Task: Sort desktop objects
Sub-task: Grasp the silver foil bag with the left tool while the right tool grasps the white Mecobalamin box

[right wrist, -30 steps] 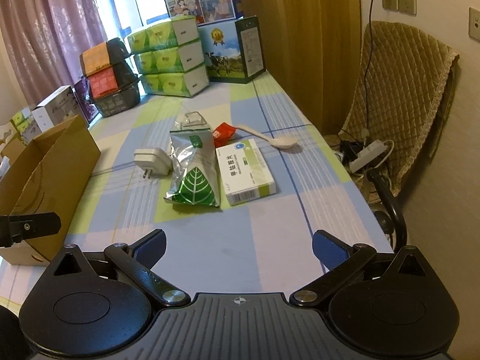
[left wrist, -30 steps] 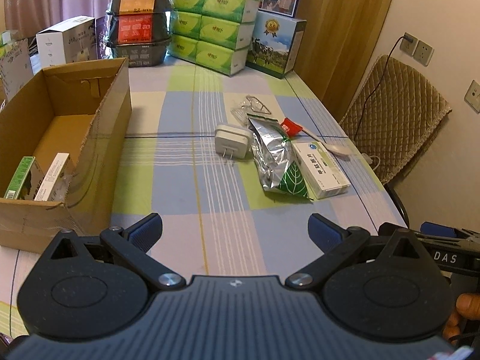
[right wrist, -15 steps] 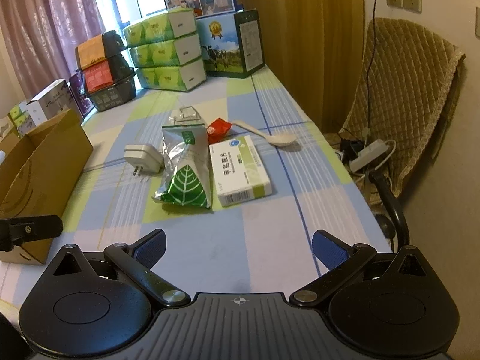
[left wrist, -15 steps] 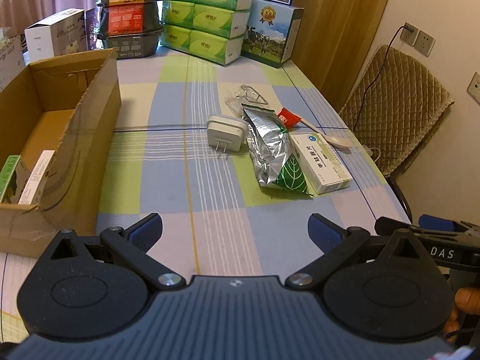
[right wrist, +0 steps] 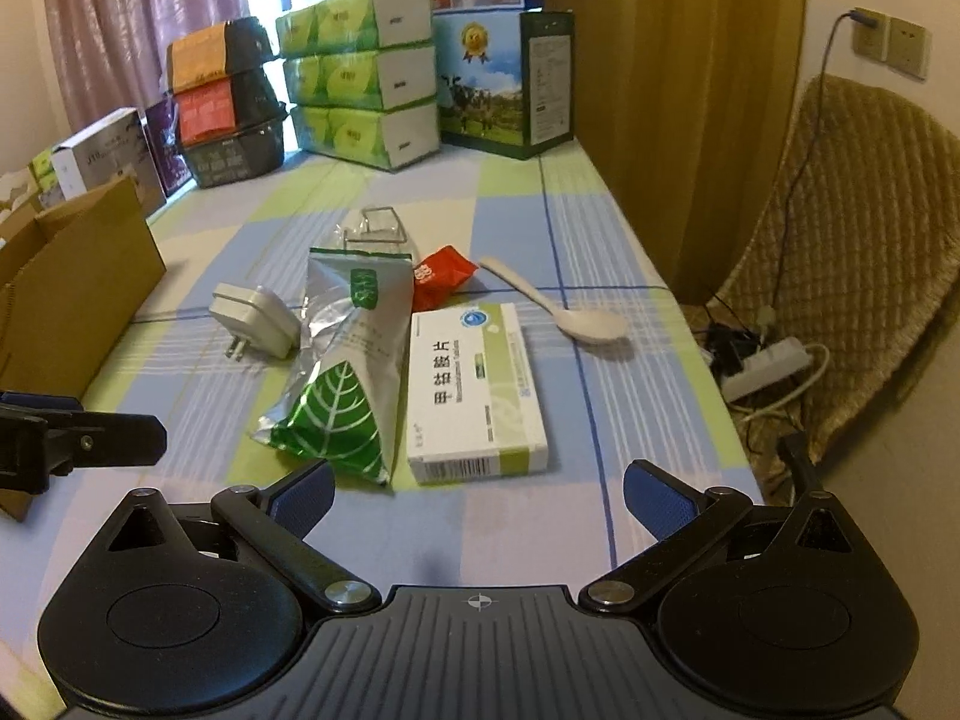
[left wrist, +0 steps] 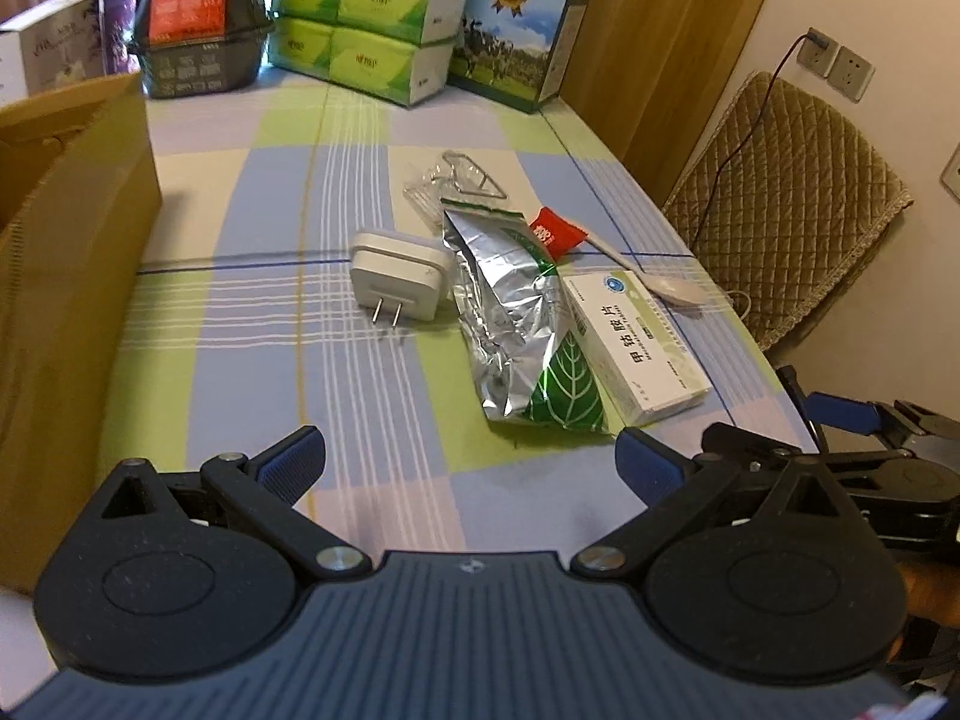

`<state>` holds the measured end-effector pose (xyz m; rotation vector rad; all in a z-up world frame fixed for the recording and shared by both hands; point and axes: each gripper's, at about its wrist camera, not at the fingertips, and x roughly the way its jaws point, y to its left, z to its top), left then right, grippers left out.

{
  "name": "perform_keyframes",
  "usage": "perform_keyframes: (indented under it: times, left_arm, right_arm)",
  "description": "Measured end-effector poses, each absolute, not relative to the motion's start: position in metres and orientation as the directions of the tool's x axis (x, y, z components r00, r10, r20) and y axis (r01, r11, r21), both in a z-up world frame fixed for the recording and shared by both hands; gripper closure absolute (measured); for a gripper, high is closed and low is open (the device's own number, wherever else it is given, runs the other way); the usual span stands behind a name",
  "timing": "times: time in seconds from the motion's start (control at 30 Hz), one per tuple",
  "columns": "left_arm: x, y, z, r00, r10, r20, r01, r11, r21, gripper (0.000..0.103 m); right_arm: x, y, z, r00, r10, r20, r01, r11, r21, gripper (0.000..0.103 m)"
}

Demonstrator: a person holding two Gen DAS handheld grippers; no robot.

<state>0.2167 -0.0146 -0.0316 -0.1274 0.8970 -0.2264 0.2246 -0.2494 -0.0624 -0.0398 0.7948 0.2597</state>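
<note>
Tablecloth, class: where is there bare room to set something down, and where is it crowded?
Free: between the cardboard box and the charger; also the near strip before the foil pouch. Crowded: pouch, medicine box, red packet and spoon cluster together.

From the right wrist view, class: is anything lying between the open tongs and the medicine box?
Nothing visible. Bare tablecloth separates the right tongs from the medicine box; the foil bag lies beside it on the left.
</note>
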Motion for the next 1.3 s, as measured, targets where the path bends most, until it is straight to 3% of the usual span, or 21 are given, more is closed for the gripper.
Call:
perform_keyframes:
  times: [0.23, 0.43, 0.53, 0.6, 0.87, 1.03, 1.1, 1.3]
  left_arm:
    - [0.247, -0.017, -0.053, 0.571, -0.274, -0.774, 0.139, 0.961, -0.237, 0.003]
    - [0.271, -0.022, -0.067, 0.557, -0.302, -0.774, 0.145, 0.953, -0.267, 0.003]
    - [0.281, -0.027, -0.074, 0.552, -0.320, -0.771, 0.155, 0.947, -0.281, 0.006]
    - [0.289, -0.031, -0.080, 0.539, -0.332, -0.774, 0.160, 0.943, -0.292, 0.009]
    - [0.306, -0.050, -0.094, 0.522, -0.358, -0.774, 0.193, 0.934, -0.301, 0.015]
    - [0.310, -0.055, -0.098, 0.526, -0.347, -0.776, 0.217, 0.937, -0.273, 0.026]
    - [0.310, -0.056, -0.097, 0.515, -0.371, -0.773, 0.240, 0.928, -0.285, 0.044]
    - [0.286, -0.054, -0.085, 0.503, -0.355, -0.788, 0.290, 0.928, -0.233, 0.057]
  right_arm:
    - [0.260, -0.241, -0.086, 0.656, 0.225, -0.721, -0.290, 0.957, 0.035, 0.005]
    - [0.282, -0.240, -0.104, 0.638, 0.220, -0.738, -0.308, 0.951, 0.017, 0.014]
    - [0.286, -0.243, -0.110, 0.625, 0.229, -0.746, -0.320, 0.947, 0.023, 0.019]
    - [0.287, -0.246, -0.113, 0.617, 0.234, -0.751, -0.320, 0.947, 0.031, 0.033]
    - [0.284, -0.250, -0.114, 0.632, 0.224, -0.742, -0.302, 0.953, 0.030, 0.033]
    - [0.280, -0.251, -0.113, 0.632, 0.200, -0.749, -0.278, 0.960, 0.021, 0.033]
    - [0.278, -0.253, -0.112, 0.627, 0.188, -0.756, -0.256, 0.966, 0.027, 0.034]
    - [0.257, -0.251, -0.106, 0.607, 0.177, -0.775, -0.211, 0.976, 0.057, 0.034]
